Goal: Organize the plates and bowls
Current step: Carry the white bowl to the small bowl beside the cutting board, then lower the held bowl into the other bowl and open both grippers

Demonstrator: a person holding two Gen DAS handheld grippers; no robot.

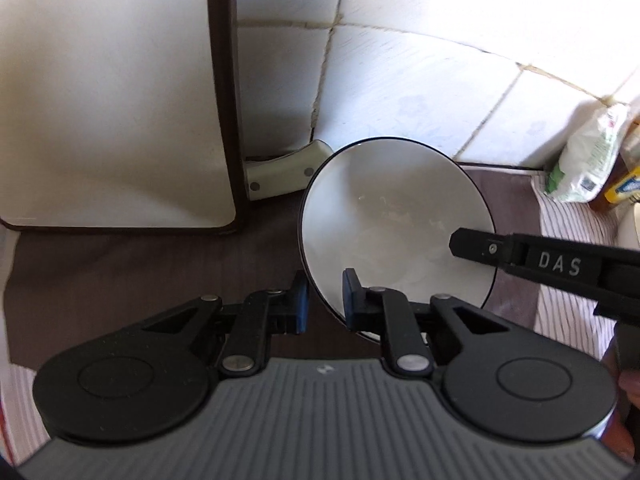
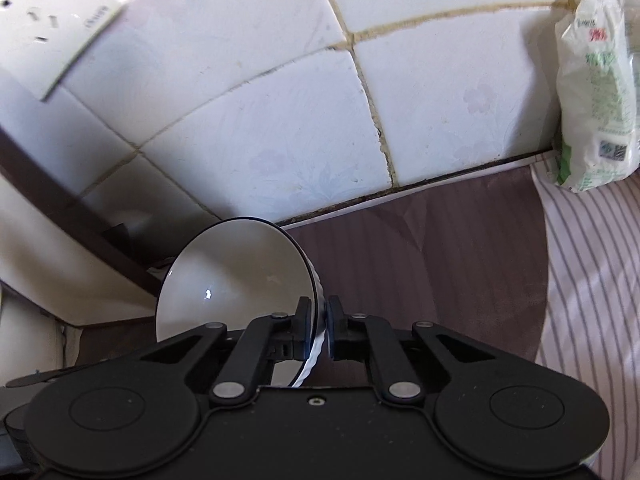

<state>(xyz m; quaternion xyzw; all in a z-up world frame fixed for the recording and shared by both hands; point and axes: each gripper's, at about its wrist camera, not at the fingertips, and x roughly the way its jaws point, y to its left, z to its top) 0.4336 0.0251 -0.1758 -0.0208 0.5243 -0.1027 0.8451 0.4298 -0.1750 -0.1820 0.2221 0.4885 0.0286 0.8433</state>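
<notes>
A white bowl [image 1: 394, 220] with a thin dark rim hangs above the brown cloth near the tiled wall. My left gripper [image 1: 325, 304] straddles its near rim, one blue pad outside and one inside, with a gap still showing, so it is open. My right gripper [image 2: 317, 326] is shut on the bowl [image 2: 240, 276], its pads pinching the rim and fluted wall, holding the bowl tilted on edge. The right gripper's finger [image 1: 520, 254] reaches over the bowl's right rim in the left wrist view.
A white appliance with a brown edge [image 1: 112, 100] stands left, with a knife handle [image 1: 284, 174] behind it. A white plastic bag [image 2: 596, 92] and a bottle [image 1: 624, 176] stand at the right by the wall. Striped cloth [image 2: 592, 280] lies right. A wall socket [image 2: 52, 20] is upper left.
</notes>
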